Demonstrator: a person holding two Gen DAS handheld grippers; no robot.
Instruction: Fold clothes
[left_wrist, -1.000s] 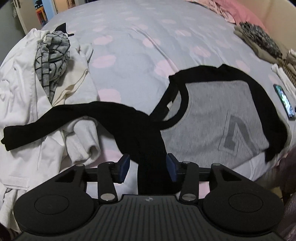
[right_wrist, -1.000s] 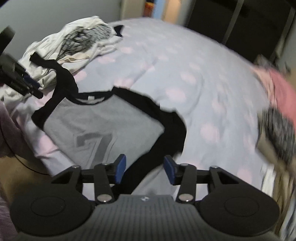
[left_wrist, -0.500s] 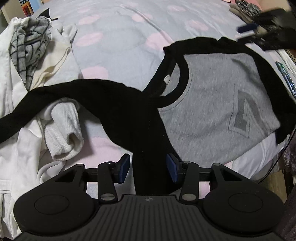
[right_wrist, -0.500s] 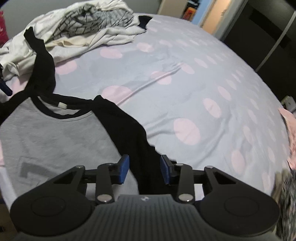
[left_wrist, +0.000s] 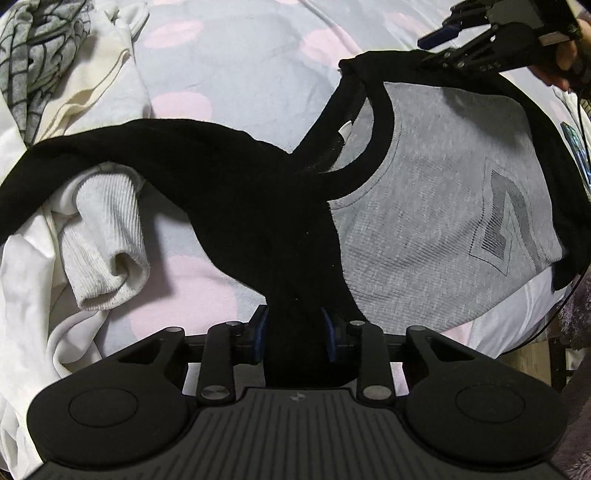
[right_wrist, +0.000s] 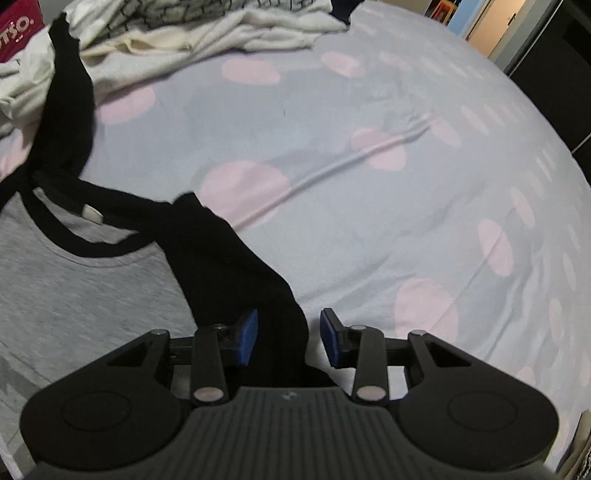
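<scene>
1. Left gripper (left_wrist: 293, 334) is pinched onto the black shoulder fabric of the grey and black raglan shirt (left_wrist: 436, 206). Right gripper (right_wrist: 288, 341) has black sleeve cloth running between its pads, but there's a gap on 1 side, so I can't tell if it's really clamped.
2. Shirt lies face up at the near edge of the spotted bed (right_wrist: 369, 147), its long sleeve (left_wrist: 110, 147) draped over the white laundry pile (left_wrist: 92, 229).
3. Looks like spreading or squaring up before a fold; next move needs both shoulders pulled even.
4. Loads of bare sheet beyond the collar; the pile crowds the left.
</scene>
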